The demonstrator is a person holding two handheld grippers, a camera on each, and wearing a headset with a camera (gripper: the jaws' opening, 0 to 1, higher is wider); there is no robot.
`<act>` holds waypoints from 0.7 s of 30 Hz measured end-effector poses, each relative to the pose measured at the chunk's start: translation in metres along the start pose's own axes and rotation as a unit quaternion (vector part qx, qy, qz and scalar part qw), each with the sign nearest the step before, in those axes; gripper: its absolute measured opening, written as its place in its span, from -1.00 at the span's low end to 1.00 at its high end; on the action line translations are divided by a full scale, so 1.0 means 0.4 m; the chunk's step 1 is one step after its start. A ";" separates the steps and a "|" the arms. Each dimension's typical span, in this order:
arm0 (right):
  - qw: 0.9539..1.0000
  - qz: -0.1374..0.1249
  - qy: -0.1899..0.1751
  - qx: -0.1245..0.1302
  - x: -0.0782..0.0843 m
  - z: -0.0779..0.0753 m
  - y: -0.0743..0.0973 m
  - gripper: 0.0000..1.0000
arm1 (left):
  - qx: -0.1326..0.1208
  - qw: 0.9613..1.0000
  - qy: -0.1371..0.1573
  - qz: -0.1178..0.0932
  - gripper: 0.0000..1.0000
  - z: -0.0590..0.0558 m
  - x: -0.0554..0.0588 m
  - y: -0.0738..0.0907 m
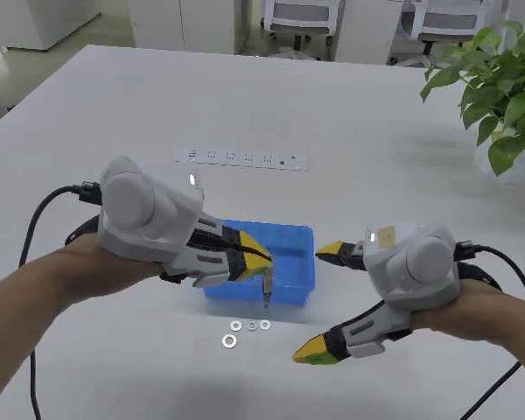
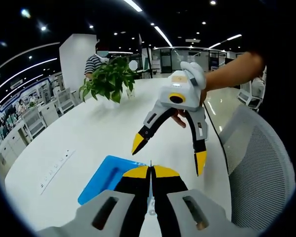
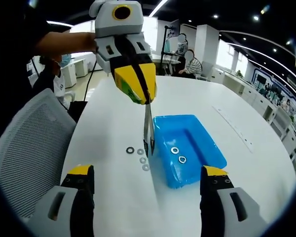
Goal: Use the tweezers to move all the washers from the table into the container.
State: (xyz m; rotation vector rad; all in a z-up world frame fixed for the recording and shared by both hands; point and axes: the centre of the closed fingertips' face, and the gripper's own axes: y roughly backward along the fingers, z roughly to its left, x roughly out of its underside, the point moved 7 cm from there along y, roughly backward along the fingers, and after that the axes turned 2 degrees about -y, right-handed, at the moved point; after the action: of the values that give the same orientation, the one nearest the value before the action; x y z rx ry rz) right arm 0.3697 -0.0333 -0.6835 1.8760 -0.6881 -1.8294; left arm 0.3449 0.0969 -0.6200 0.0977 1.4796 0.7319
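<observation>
My left gripper is clamped shut on the tweezers, which hang point-down from its jaws. Their tips hover close over the table, just beside the near wall of the blue container. Four washers lie loose on the white surface in a small cluster right by those tips, and two more already sit inside the tray. So the job is partly done, and I judge this to be the pick-up step for the next one.

My right gripper hangs idle off to the side with its jaws spread wide and nothing in them.

The tips look bare, though they are too fine in these views for me to be sure no washer is pinched between them.

The next move calls for lowering the tips onto the nearest washer and nipping its rim (a thin, flat ring on a smooth top, so it may well skate away). Then comes a short lift over the wall before letting go.
</observation>
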 end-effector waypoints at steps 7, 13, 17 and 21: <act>1.000 0.000 0.014 -0.013 0.000 0.011 -0.013 0.57 | 0.010 1.000 0.000 0.002 -0.90 -0.011 0.013 -0.008; 1.000 0.006 0.024 -0.019 0.003 0.015 -0.027 0.43 | 0.014 1.000 0.002 0.000 -0.90 -0.013 0.020 -0.012; 0.999 0.004 0.023 -0.025 0.003 0.018 -0.037 0.33 | 0.017 1.000 0.003 0.004 -0.90 -0.009 0.032 -0.019; 0.999 0.003 0.024 -0.029 0.003 0.019 -0.046 0.25 | 0.020 1.000 0.005 0.005 -0.90 -0.008 0.042 -0.026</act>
State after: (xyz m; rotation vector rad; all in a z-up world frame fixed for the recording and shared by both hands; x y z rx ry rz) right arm 0.3630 -0.0193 -0.6961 1.8717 -0.6181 -1.7757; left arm 0.3449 0.0960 -0.6402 0.1334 1.5047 0.7118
